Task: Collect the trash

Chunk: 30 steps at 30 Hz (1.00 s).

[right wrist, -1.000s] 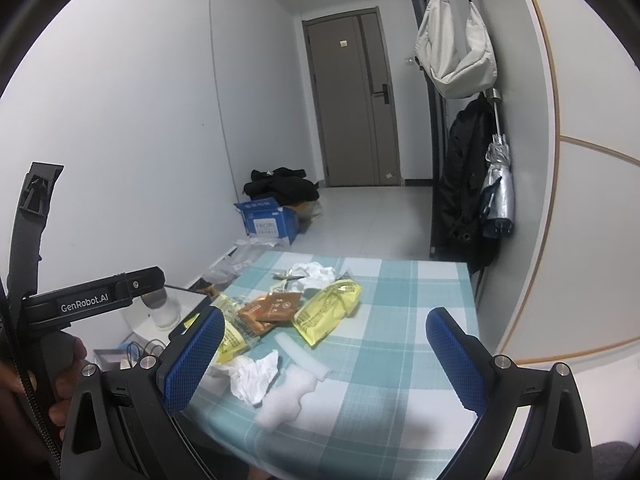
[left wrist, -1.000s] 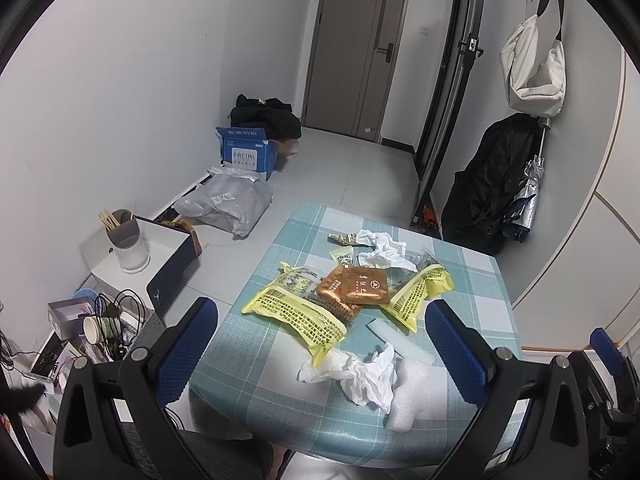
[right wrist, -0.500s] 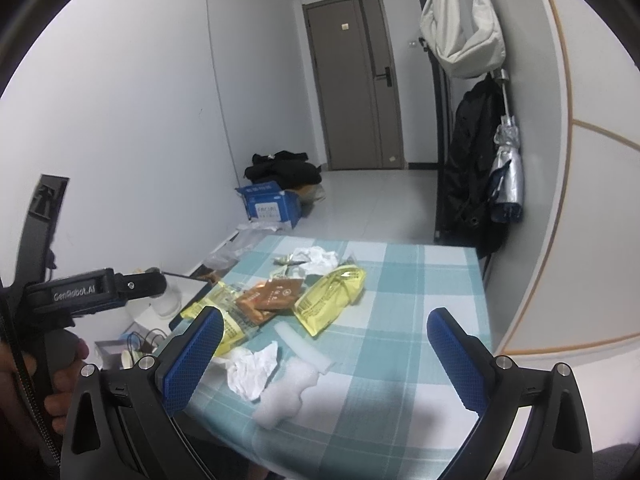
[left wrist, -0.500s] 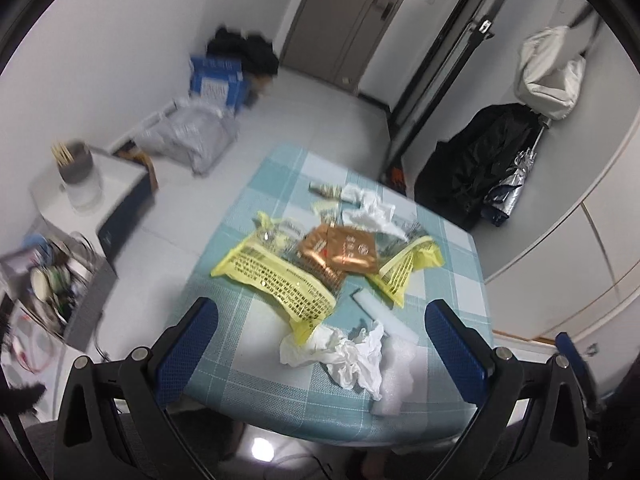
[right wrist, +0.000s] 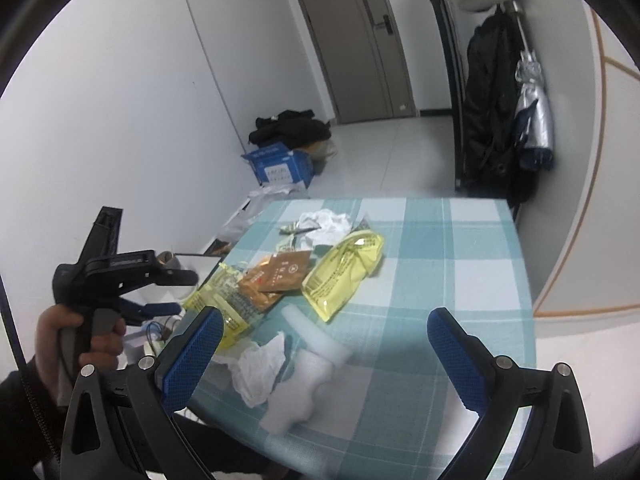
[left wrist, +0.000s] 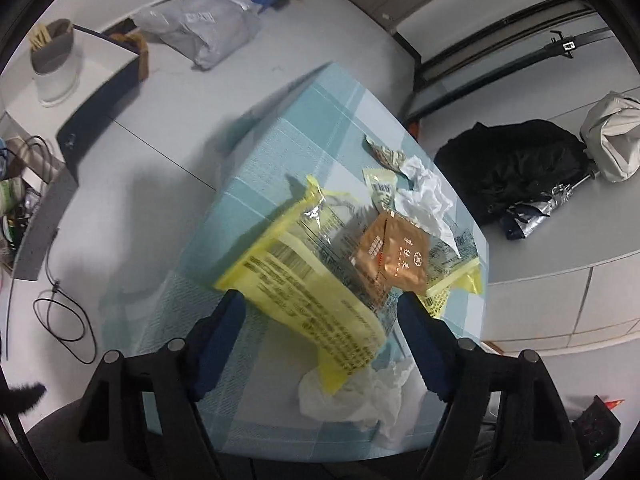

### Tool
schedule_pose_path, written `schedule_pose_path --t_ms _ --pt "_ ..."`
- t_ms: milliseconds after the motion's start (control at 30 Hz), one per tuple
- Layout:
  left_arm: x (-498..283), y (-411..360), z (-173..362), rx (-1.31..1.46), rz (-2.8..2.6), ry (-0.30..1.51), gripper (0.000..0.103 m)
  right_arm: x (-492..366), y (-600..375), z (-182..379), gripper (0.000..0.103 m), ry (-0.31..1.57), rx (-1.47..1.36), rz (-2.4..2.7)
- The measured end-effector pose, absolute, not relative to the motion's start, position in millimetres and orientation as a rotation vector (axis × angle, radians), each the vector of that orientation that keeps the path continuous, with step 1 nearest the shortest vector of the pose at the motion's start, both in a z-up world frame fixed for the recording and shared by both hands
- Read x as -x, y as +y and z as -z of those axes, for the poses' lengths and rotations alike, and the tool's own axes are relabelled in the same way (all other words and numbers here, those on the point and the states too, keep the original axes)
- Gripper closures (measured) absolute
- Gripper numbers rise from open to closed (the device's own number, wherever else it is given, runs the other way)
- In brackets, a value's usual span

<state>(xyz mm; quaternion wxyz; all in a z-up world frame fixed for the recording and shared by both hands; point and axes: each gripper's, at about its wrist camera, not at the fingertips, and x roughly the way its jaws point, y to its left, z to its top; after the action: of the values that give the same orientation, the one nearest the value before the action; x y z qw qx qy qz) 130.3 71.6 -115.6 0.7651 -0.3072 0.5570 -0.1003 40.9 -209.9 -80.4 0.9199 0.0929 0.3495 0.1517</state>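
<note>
We held the left tool [left wrist: 320,316] tilted down over the near left part of the table [left wrist: 280,120], its blue fingers [left wrist: 218,332] spread wide on either side of the large yellow wrapper [left wrist: 304,280] without gripping it; whether they touched it we could not tell. That wrapper lay toward the table's left edge, and a brown packet [left wrist: 390,256] rested partly on it. A second yellow wrapper [left wrist: 456,276] stuck out from under the brown packet toward the right. Behind them, nearer the far edge, lay a crumpled white tissue [left wrist: 424,196] and a small torn sachet [left wrist: 384,154]. Another crumpled tissue [left wrist: 360,396] sat at the near edge, just beside the end of the large yellow wrapper.

Our right tool [right wrist: 324,344] hung over the near edge of the table, wide open and empty. Between its fingers we saw a white foam piece [right wrist: 304,384] by the near edge, touching the near tissue. The second yellow wrapper lay near the middle of the table, beside the brown packet. The right half of the checked cloth carried none of the trash. At the left of this view our left hand [right wrist: 76,344] gripped the handle of the left tool.

On the floor beyond the table stood a blue box [right wrist: 280,166].
</note>
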Motion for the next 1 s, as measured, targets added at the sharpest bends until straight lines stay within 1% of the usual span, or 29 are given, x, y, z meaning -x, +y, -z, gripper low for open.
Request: schedule_pose_path --t_ms 100,133,167,200,267,300,333,467,500,567,733,867,933,967,1000 --pt "-132.8 66.5 113.8 0.655 0.210 1.211 0.028 -44.2 -208.7 84.9 0.000 0.744 -0.195 -0.319" --pt "-133.7 66.6 113.6 0.651 0.205 1.210 0.030 -45.9 -207.9 86.8 0.000 0.756 -0.196 -0.322" --pt "-134.6 64.6 113.4 0.646 0.200 1.211 0.039 -46.8 -207.3 88.1 0.000 0.765 -0.197 -0.324" --pt "-136.1 62.4 113.6 0.639 0.198 1.214 0.044 -47.3 -206.3 89.2 0.000 0.773 -0.197 -0.326" --pt "-139.0 61.9 115.6 0.605 0.183 1.224 0.065 -48.0 -204.4 91.2 0.000 0.785 -0.197 -0.332" --pt "-138.7 60.1 115.9 0.585 0.173 1.226 0.071 -48.3 -203.2 91.9 0.000 0.791 -0.194 -0.332" --pt "-138.1 58.1 116.4 0.566 0.162 1.229 0.080 -48.2 -201.8 93.2 0.000 0.798 -0.190 -0.333" --pt "-138.9 58.2 120.1 0.531 0.147 1.231 0.090 -47.0 -196.0 97.5 0.000 0.822 -0.178 -0.337" --pt "-139.2 58.6 120.7 0.535 0.147 1.231 0.091 -46.5 -195.0 99.5 0.000 0.830 -0.175 -0.339" --pt "-138.1 61.4 120.4 0.554 0.147 1.226 0.100 -46.4 -194.0 102.1 0.000 0.838 -0.170 -0.336" --pt "-137.9 67.5 107.3 0.545 0.138 1.151 0.101 -44.3 -193.4 106.9 0.000 0.865 -0.185 -0.337" --pt "-135.7 74.9 99.5 0.589 0.147 1.109 0.101 -39.8 -192.6 108.9 0.001 0.877 -0.194 -0.336" --pt "-134.3 76.9 96.5 0.615 0.157 1.094 0.101 -39.2 -193.9 111.5 0.004 0.894 -0.202 -0.341" --pt "-133.6 77.0 94.1 0.620 0.159 1.082 0.101 -38.8 -193.8 113.3 0.010 0.907 -0.203 -0.343" --pt "-132.7 76.7 91.1 0.619 0.162 1.069 0.101 -38.3 -193.0 115.8 0.012 0.922 -0.202 -0.343"
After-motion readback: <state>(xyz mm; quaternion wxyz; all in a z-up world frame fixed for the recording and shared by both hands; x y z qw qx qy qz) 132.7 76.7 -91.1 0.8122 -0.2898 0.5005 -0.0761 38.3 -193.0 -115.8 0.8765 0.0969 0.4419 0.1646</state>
